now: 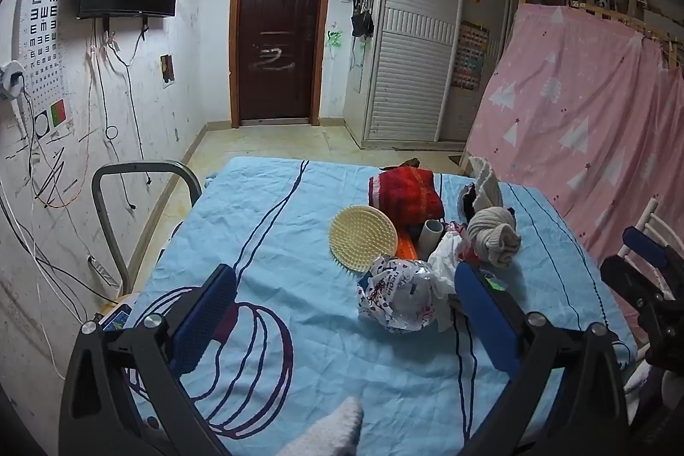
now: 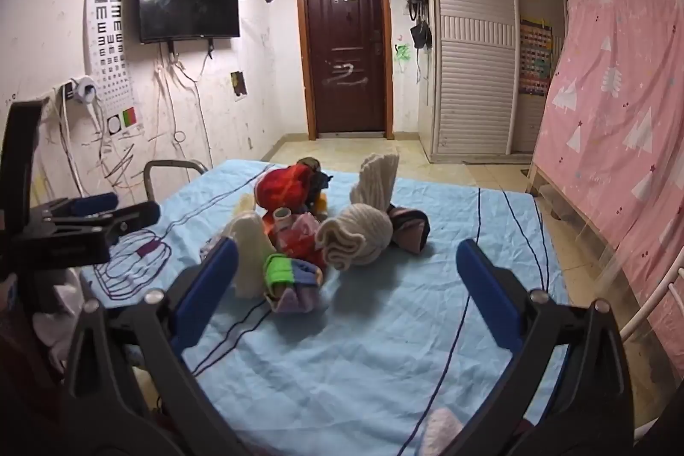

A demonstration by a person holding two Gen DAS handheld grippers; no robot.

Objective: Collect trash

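The main risk is judged to be a wrong pick: the crumpled printed wrapper and the white plastic scrap are heaped against rolled socks, so a wide closure could drag the beige rolled sock or the red knitted cloth along with the trash. The light foil could also be pushed across the blue bedsheet rather than caught, and the cardboard tube could be sent rolling. The left gripper is held spread and empty; the wrapper lies just beyond its fingertips, toward the right finger, near the yellow round brush. The right gripper is likewise spread and empty, with the pile ahead on its left side, the beige rolled sock nearest its centre.
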